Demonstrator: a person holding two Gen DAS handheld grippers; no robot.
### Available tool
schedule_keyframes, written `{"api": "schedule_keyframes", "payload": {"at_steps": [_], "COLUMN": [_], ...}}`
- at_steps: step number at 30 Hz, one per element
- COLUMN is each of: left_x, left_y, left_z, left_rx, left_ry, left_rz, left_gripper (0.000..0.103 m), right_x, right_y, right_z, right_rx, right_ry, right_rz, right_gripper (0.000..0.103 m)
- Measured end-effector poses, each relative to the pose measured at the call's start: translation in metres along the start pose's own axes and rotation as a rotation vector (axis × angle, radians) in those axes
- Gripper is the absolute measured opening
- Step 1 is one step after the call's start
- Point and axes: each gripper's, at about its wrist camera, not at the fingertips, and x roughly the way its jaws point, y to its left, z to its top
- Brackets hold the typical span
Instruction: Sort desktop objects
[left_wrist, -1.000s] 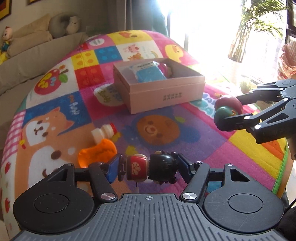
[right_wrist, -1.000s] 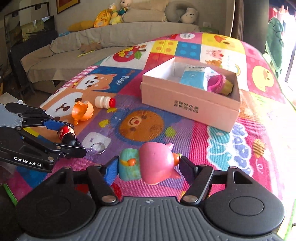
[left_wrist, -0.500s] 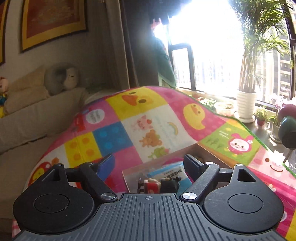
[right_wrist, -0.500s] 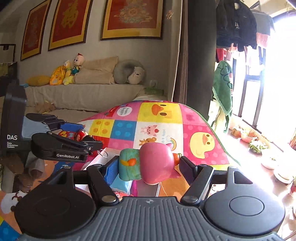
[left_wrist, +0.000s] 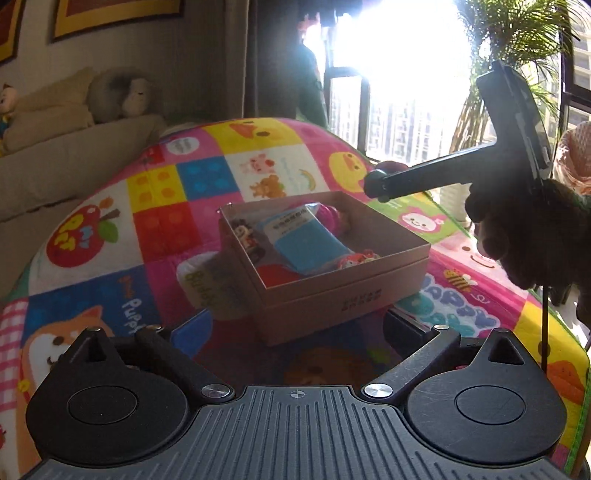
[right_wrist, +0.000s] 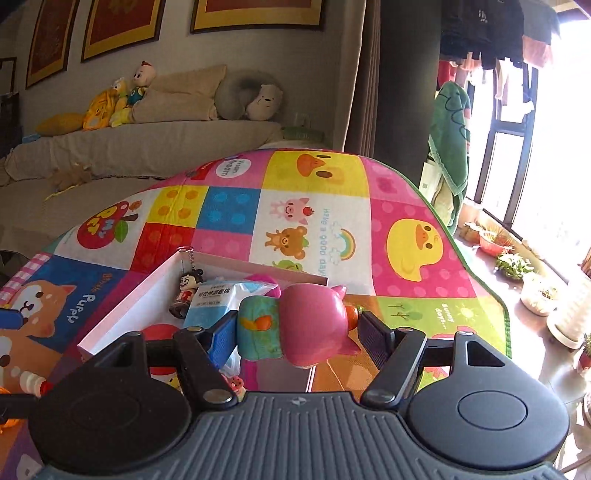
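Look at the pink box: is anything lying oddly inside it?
Nothing looks damaged or spilled. The toys in the pink box simply lie in a loose heap: the keychain doll leans against the blue packet, its chain draped over the box's far wall.

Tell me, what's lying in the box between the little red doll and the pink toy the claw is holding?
A blue packet lies between the doll and the pink toy, inside the box, seen in the right wrist view.

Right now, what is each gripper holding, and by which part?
Right gripper: pink pig toy, clamped end to end. Left gripper: nothing, jaws opening.
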Motion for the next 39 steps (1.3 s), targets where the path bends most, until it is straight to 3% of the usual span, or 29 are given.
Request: {"api": "schedule_keyframes", "payload": {"at_steps": [4, 11, 12, 14, 19, 26, 29, 39], "left_x": [-0.007, -0.004, -0.005, -0.011, -0.023, -0.029, -0.028, -0.030], "left_y": [-0.001, 0.030, 0.031, 0.035, 0.053, 0.065, 0.071, 0.067], "left_z": [-0.017, -0.038, -0.040, -0.041, -0.044, -0.050, -0.052, -0.053], "left_rx": [0.032, -0.186, -0.192, -0.198, -0.263, -0.314, -0.346, -0.337], "left_ry": [-0.008, 0.003, -0.004, -0.030, -0.081, -0.101, -0.091, -0.102], "left_rz": [0.056, 0.056, 0.057, 0.063, 0.085, 0.074, 0.064, 0.031], "left_gripper": [0.102, 0.103, 0.103, 0.103, 0.103, 0.103, 0.103, 0.103], "right_x": [0.030, 0.030, 0.031, 0.038, 0.072, 0.135, 0.149, 0.189], "right_y": [0.010, 0.031, 0.034, 0.038, 0.059, 0.101, 0.100, 0.072], "right_z": [0.009, 0.016, 0.021, 0.037, 0.079, 0.084, 0.075, 0.065], "right_rx": [-0.032, -0.002, 0.014, 0.063, 0.180, 0.151, 0.167, 0.399], "right_ry": [0.056, 0.100, 0.112, 0.156, 0.217, 0.350, 0.377, 0.413], "right_rz": [-0.005, 0.074, 0.092, 0.147, 0.242, 0.177, 0.142, 0.215], "right_gripper": [0.079, 0.083, 0.081, 0.063, 0.054, 0.027, 0.026, 0.026]}}
